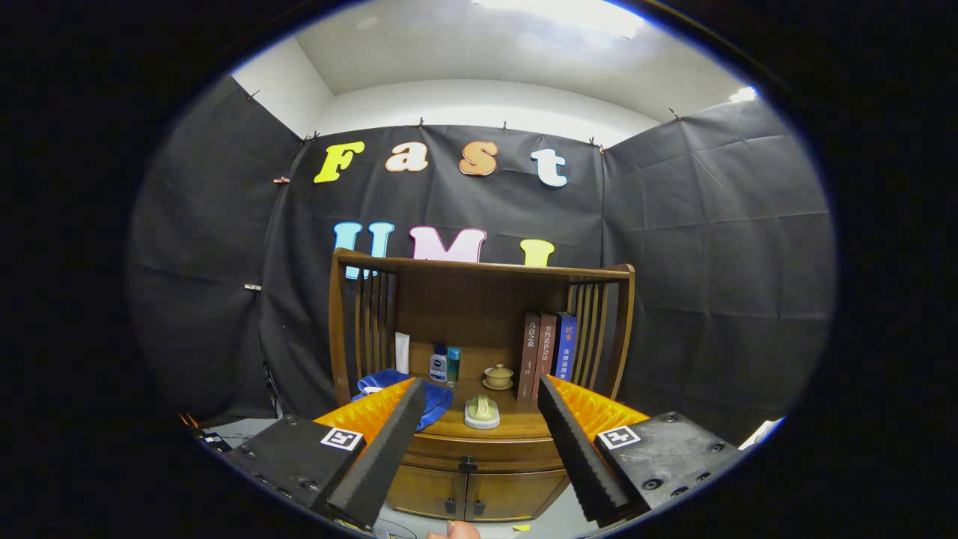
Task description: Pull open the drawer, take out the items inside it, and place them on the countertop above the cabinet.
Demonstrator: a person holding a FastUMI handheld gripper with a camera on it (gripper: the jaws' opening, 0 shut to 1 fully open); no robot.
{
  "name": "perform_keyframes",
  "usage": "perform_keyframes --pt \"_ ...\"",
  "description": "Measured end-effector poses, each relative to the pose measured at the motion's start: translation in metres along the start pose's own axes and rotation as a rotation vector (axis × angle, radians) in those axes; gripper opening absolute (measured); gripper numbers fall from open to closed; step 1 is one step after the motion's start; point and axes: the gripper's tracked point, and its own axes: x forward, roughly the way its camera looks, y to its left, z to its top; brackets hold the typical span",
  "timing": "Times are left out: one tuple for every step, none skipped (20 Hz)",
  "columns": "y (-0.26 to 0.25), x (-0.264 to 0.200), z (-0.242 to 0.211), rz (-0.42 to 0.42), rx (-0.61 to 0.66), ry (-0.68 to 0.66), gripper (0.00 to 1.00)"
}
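A wooden cabinet stands ahead of me against the black cloth. Its drawer is closed, with a small dark knob at its middle, seen between my fingers. My gripper is open and holds nothing; its black foam pads frame the countertop from well in front. The drawer's contents are hidden. On the countertop a pale green lidded piece sits near the front edge.
On the countertop lie a blue cloth at the left, two small bottles, a lidded cup on a saucer and three upright books. Slatted wooden sides and a top rail enclose it. Two lower doors sit under the drawer.
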Motion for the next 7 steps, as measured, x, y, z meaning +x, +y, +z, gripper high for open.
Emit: perform_keyframes --pt "-0.0004 -0.0002 0.0011 -0.001 -0.001 -0.001 0.98" --pt "-0.0004 -0.0004 0.0011 -0.002 -0.002 0.000 0.98" --pt "-0.0006 -0.0005 0.0019 -0.003 -0.001 -0.002 0.98" --pt "-0.0007 -0.0008 0.0025 -0.004 0.001 -0.002 0.98" --pt "-0.0008 -0.0009 0.0028 -0.005 0.003 -0.003 0.98" --pt "-0.0010 -0.0007 0.0033 -0.005 0.004 -0.003 0.98" --pt "-0.0013 -0.0006 0.0038 -0.004 0.005 -0.004 0.98"
